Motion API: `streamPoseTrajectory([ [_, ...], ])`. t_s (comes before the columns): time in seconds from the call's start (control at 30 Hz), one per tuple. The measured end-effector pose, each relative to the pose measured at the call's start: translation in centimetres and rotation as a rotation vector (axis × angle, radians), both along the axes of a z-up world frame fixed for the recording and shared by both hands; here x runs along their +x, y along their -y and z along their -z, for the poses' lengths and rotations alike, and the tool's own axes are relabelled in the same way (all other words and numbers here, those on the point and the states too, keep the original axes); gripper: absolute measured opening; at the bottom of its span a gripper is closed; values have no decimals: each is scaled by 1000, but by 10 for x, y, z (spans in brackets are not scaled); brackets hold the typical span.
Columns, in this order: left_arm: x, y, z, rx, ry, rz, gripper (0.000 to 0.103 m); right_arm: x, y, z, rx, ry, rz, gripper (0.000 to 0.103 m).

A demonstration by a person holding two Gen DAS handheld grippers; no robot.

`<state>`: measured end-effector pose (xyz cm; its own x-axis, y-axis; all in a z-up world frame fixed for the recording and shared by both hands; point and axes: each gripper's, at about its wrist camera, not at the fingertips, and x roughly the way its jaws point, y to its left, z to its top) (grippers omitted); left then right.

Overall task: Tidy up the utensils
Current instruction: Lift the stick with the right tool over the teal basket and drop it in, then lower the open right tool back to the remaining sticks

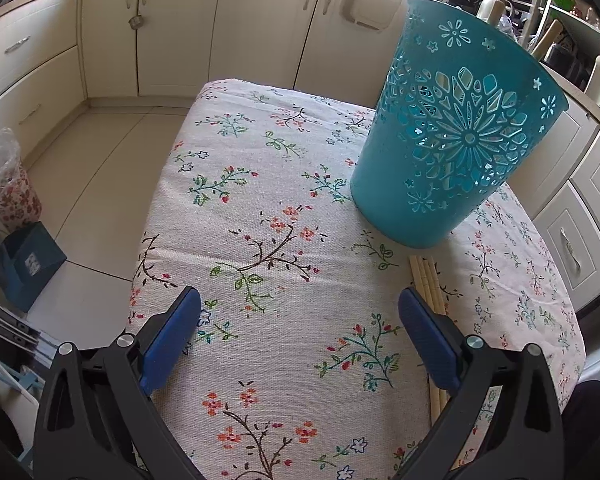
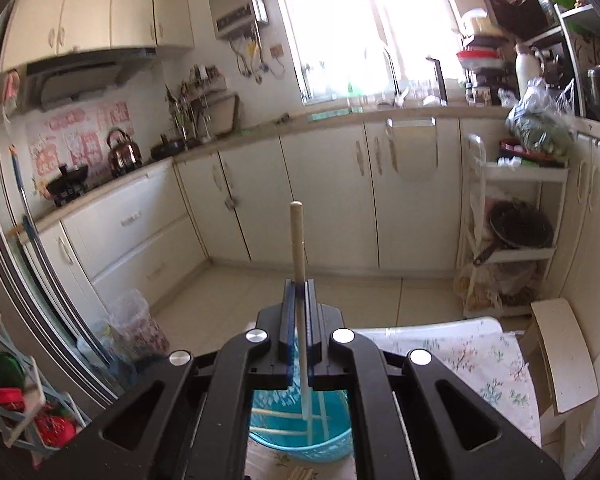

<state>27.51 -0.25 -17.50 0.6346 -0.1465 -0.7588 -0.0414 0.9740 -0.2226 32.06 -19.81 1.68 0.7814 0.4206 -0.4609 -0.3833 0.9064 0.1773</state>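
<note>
kitchen with cream cabinets, floral tablecloth (image 1: 284,208) on the table.
right gripper (image 2: 299,284) clamped on one pale wooden chopstick (image 2: 297,240), round tip up, lower end hanging over the teal basket (image 2: 300,440), where a few pale sticks already lie. left gripper (image 1: 300,300) jaws wide apart, holding nothing, above the cloth. four more chopsticks (image 1: 426,280) lie side by side beside the cut-out teal basket (image 1: 456,148), running under its right finger.

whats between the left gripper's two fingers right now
Only bare floral tablecloth lies between the left gripper's open fingers in the left wrist view; the chopsticks lie outside them.
</note>
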Motion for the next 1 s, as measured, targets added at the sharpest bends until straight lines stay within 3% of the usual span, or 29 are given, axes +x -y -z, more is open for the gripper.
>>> streamPoseTrajectory([
  [0.17,0,1,0,-1,2,2,95,14,-10,40,-50,-121,-25,5],
  [0.4,1,1,0,5,1,2,95,-25,11,26,48,-41,14,5],
  [0.5,0,1,0,5,1,2,95,-51,19,40,80,-67,28,5],
  [0.73,0,1,0,4,2,2,95,-83,3,146,48,-364,3,5],
  [0.83,0,0,0,1,3,-2,95,-79,-9,170,21,-420,3,5],
  [1.0,0,-1,0,0,3,-2,95,-66,-24,182,-34,-439,13,5],
])
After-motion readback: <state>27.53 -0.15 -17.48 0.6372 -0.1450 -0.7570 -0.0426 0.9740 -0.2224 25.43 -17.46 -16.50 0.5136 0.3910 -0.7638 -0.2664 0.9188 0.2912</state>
